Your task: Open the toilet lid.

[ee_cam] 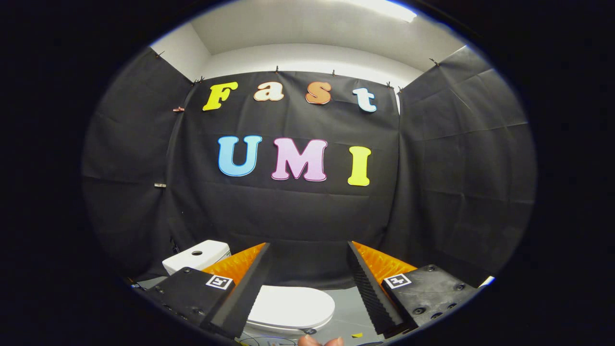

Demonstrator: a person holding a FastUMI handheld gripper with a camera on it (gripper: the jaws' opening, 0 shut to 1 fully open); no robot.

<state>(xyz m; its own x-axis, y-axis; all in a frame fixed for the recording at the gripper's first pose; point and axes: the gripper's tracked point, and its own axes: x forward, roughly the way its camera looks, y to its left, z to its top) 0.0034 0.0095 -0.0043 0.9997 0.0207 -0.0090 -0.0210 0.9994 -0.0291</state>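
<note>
Gripper [307, 283] had its black ribbed fingers [245, 298] spread wide, holding nothing. The white oval plastic toilet lid [293, 306] lay closed and flat, below and between the fingers, nearer the left one. The white boxy cistern [197, 255] stood beyond the left finger. Fingertips of a hand [319, 341] showed below the lid.

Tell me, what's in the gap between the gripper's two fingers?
In the gripper view, the open gripper has the closed white toilet lid lying in the gap between its fingers, below them and untouched. A bit of grey floor shows beside it.
</note>
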